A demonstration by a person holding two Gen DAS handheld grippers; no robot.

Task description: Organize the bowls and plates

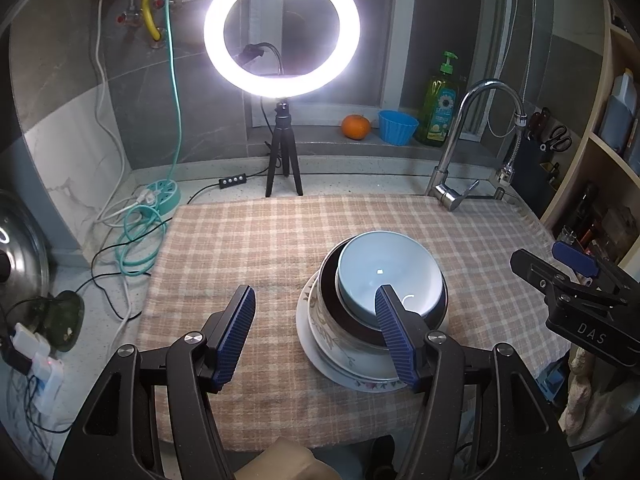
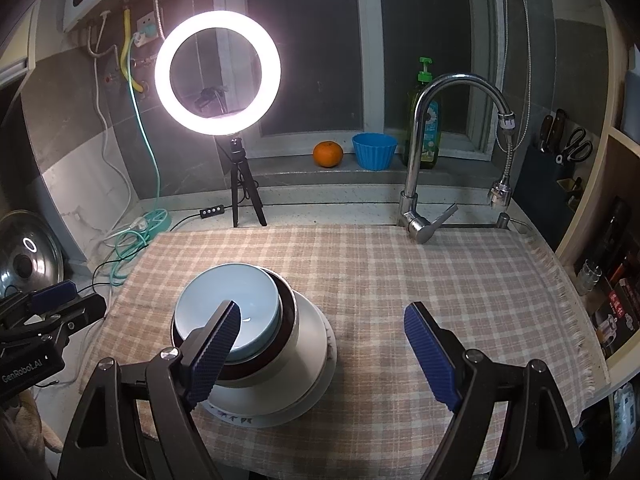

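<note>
Both tools hover nearest me, angled down at the desk. Left gripper (image 1: 316, 336): jaws spread wide, nothing between them. Right gripper (image 2: 320, 344): jaws likewise released, empty.

Just beyond, between the 2, stands 1 stack: pale blue bowl (image 1: 386, 270) nested in a dark bowl (image 1: 356, 326), that in a floral bowl (image 1: 320, 316), all on a white plate (image 1: 360, 380). Largest lowest, likely for steadiness. Stacking looks done.

The checked cloth (image 1: 260, 248) under it probably cushions and stops sliding.

Farther back: faucet (image 2: 420, 184), ring light (image 2: 218, 72) aimed at the work, orange (image 2: 328, 154) on the sill.
</note>
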